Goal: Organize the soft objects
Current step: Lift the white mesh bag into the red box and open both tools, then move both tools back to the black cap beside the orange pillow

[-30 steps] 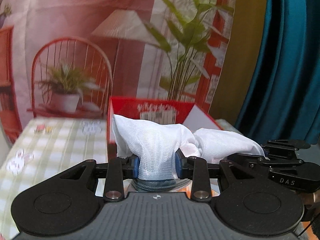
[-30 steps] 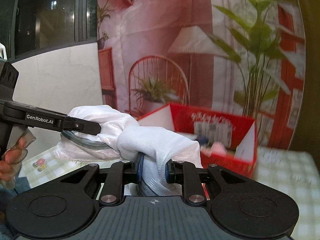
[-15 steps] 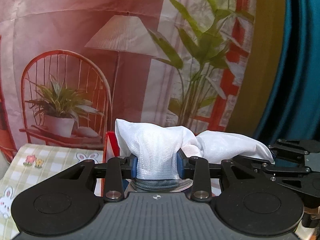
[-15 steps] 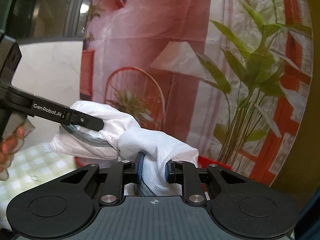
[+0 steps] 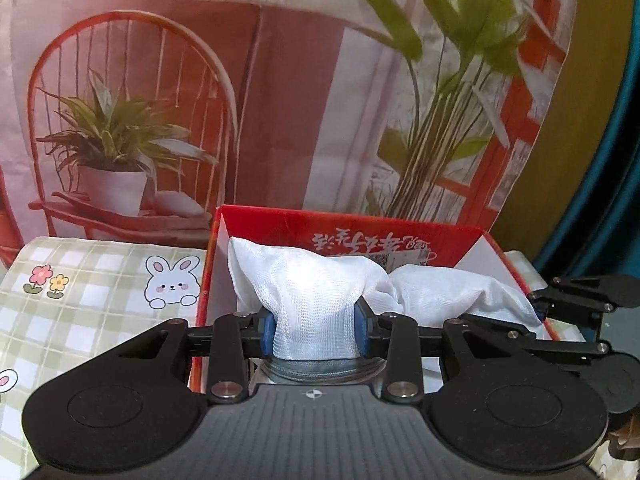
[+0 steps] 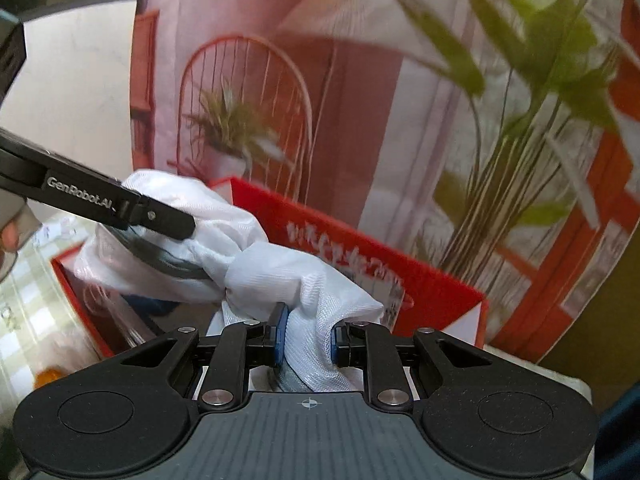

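My left gripper: fingers squeezed on the white mesh bag.
My right gripper: fingers pinching its other end (nearly closed).
Bag: hanging over the red box.
Tabletop: bunny cloth.

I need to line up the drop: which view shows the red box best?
Left wrist view: the red box faces the camera, with back wall, both side walls and opening visible behind the white mesh bag. Right wrist view shows it obliquely and blurred, the bag covering much of it.
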